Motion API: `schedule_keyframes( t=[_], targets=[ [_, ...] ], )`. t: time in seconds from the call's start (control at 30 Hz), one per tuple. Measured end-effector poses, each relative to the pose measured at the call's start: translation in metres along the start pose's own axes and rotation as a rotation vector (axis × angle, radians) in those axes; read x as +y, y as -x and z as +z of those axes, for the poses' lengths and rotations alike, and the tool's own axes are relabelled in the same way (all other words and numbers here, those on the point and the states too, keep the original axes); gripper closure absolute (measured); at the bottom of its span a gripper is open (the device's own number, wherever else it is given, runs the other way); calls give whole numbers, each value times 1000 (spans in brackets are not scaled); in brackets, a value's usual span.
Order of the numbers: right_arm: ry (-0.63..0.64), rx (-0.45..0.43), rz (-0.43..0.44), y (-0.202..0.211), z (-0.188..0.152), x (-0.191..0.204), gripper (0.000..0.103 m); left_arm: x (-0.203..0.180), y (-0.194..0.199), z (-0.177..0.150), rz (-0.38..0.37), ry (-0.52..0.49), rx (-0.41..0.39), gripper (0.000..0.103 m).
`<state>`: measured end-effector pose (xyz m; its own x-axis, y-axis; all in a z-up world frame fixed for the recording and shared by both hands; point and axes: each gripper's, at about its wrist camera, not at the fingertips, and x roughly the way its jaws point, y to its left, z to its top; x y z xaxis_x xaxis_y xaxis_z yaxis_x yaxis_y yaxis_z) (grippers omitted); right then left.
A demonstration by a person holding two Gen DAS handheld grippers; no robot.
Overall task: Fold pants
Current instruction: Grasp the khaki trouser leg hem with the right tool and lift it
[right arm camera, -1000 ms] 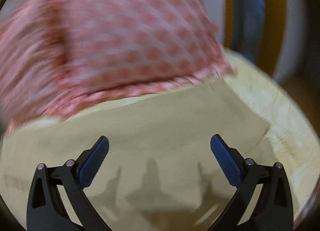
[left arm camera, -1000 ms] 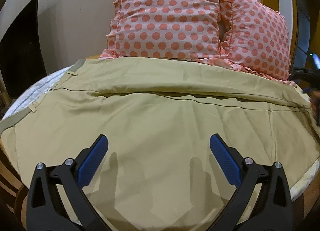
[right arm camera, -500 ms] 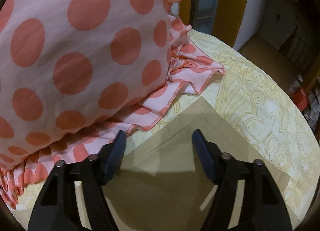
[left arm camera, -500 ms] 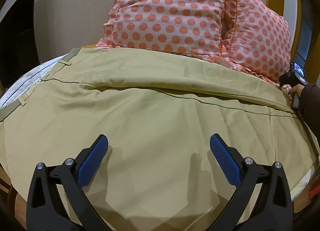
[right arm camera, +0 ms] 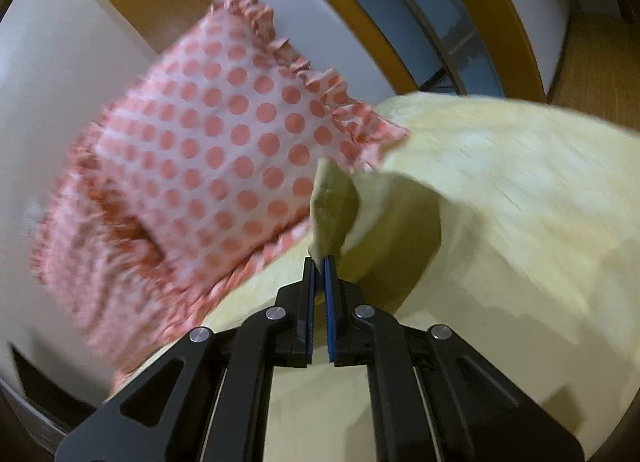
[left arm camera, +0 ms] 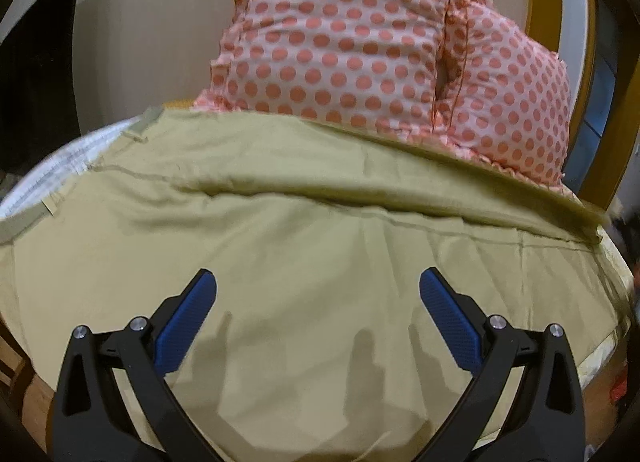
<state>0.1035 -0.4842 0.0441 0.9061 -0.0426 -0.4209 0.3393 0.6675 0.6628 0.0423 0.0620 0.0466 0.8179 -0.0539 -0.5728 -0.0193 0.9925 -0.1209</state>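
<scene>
Pants [left arm camera: 312, 262] in khaki cloth lie spread flat across the bed [left arm camera: 52, 177], filling the left wrist view from 9 o'clock to 3 o'clock, with a long fold ridge running across the middle. Two polka-dot pillows [left arm camera: 340, 41] stand at 12 o'clock behind the far edge of the cloth. The left gripper [left arm camera: 318, 302] hovers over the near part of the pants, its blue-padded fingers [left arm camera: 188, 322] spread wide apart and holding nothing.

In the right wrist view, the right gripper [right arm camera: 319, 262] has its fingers pressed together on a corner of the pants [right arm camera: 334, 209]. That pinched corner sticks up toward 12 o'clock, lifted off the bed, while the rest of the cloth drapes away toward 3 o'clock. One pillow [right arm camera: 224, 149] sits at 10 o'clock, just beside the raised corner. This view is blurred.
</scene>
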Motion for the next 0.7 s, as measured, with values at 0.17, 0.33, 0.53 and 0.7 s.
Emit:
schedule_keyframes(
  t=[0.17, 0.33, 0.53, 0.7],
  targets=[
    [-157, 104, -3, 28, -49, -42, 98, 5, 13, 21, 20, 6, -60, 2],
    [-269, 168, 13, 32, -59, -52, 77, 26, 12, 44, 46, 73, -61, 2],
    [-217, 127, 9, 19, -52, -49, 72, 71, -10, 76, -70, 275, -48, 2],
    [-197, 52, 105, 33, -46, -57, 98, 104, -45, 100, -126, 447, -3, 2]
  ],
)
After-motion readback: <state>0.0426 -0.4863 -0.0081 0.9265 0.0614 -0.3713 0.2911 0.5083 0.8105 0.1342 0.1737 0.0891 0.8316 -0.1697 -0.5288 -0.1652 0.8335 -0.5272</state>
